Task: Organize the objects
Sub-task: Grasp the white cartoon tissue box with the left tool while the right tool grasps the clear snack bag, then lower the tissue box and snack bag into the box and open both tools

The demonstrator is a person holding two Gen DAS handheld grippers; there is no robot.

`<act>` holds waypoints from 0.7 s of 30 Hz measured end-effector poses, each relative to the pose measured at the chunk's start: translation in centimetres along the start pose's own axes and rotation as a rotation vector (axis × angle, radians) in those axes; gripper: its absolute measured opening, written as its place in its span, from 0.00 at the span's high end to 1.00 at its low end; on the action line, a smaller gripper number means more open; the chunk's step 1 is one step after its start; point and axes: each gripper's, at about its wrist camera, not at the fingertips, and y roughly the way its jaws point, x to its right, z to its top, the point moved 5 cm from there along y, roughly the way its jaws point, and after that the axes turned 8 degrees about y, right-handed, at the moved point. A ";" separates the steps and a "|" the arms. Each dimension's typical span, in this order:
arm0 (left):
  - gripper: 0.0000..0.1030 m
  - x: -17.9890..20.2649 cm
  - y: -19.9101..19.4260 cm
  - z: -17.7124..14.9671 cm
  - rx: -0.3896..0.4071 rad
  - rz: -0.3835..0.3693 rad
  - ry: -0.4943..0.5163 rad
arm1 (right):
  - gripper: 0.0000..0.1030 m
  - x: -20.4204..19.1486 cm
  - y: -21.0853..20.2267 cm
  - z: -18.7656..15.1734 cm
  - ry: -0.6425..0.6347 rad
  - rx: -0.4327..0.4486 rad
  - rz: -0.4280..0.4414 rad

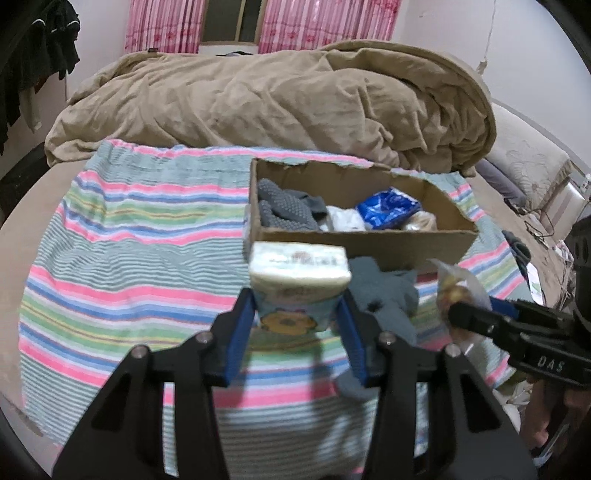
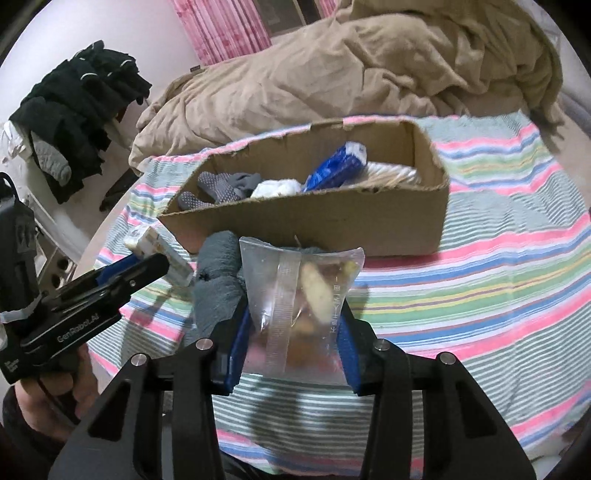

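Observation:
My left gripper (image 1: pixel 297 314) is shut on a tissue pack (image 1: pixel 297 280) with a yellow flower print, held above the striped towel (image 1: pixel 129 258) in front of the cardboard box (image 1: pixel 369 243). It also shows in the right wrist view (image 2: pixel 147 258) at the left, with the pack (image 2: pixel 162 251). My right gripper (image 2: pixel 295 325) is shut on a clear snack bag (image 2: pixel 303 295), seen in the left wrist view (image 1: pixel 458 295) at the right. A grey plush toy (image 1: pixel 384 291) lies on the towel between them. The box (image 2: pixel 332 225) holds grey gloves (image 1: pixel 280 210), a white item (image 1: pixel 345 219) and a blue packet (image 1: pixel 389 206).
A crumpled tan blanket (image 1: pixel 277 96) fills the bed behind the box. Dark clothes (image 2: pixel 77 110) hang at the left. Pink curtains (image 1: pixel 166 26) hang at the back wall. Cables and small items (image 1: pixel 535 229) lie at the right of the bed.

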 end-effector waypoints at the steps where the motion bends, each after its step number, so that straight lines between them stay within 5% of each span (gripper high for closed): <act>1: 0.55 0.1 -0.3 0.1 -0.007 -0.010 0.004 | 0.56 0.0 -0.4 0.1 -0.006 0.009 -0.006; 21: 0.55 1.1 -3.3 4.2 -0.001 -0.035 0.013 | 0.56 1.4 -5.2 5.0 -0.059 0.170 -0.101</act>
